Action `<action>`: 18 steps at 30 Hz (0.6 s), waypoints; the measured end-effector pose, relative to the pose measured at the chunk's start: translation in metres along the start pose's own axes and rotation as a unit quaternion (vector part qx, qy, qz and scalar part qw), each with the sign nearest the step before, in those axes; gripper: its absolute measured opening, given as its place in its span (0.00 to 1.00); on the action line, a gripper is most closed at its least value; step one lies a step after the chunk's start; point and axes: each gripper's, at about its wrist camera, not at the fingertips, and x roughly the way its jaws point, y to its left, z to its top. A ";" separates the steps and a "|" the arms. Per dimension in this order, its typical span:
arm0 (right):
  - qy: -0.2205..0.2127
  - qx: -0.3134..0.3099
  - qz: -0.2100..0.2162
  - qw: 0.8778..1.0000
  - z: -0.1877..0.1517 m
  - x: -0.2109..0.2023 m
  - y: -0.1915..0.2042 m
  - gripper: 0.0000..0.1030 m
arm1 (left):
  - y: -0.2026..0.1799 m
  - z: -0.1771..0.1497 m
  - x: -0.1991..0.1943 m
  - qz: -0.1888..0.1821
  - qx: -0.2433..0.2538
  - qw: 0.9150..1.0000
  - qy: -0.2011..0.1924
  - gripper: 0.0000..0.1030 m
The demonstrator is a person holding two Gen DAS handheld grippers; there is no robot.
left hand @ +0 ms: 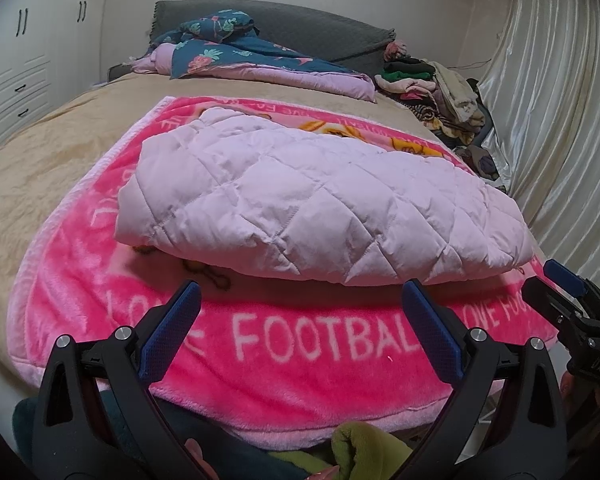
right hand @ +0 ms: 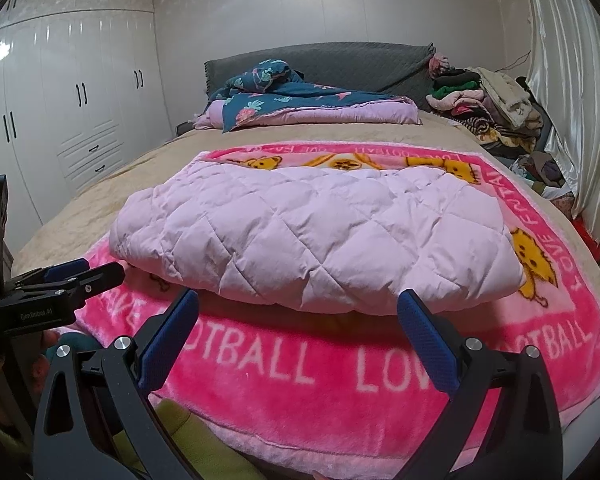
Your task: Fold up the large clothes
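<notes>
**Both claws spread before the folded jacket**

Your left gripper (left hand: 300, 316) hangs with jaws wide apart, holding nothing. Ahead, the folded lilac quilted jacket (left hand: 320, 204) lies on the pink football blanket (left hand: 300, 380). Your right gripper (right hand: 298, 322) gapes likewise, empty

The quilted jacket (left hand: 320, 200) was soft matt lilac cloth, puffy between stitched diamonds. Under it lay a fuzzy pink fleece blanket (left hand: 300, 364). The left tongs (left hand: 300, 320) were matt black plastic with textured blue pads and shiny metal bolts. The curtain (left hand: 560, 100) gleamed like satin; the wardrobe (right hand: 68, 92) was glossy white.
</notes>
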 end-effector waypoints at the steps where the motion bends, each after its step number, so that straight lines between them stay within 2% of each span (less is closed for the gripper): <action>1: 0.001 0.000 0.001 1.000 0.000 0.000 0.000 0.96 | 0.000 0.000 0.000 0.001 0.000 1.000 0.000 0.91; 18: 0.003 -0.002 0.002 1.000 -0.001 0.001 0.001 0.96 | 0.004 0.000 -0.002 0.014 -0.005 1.000 -0.003 0.91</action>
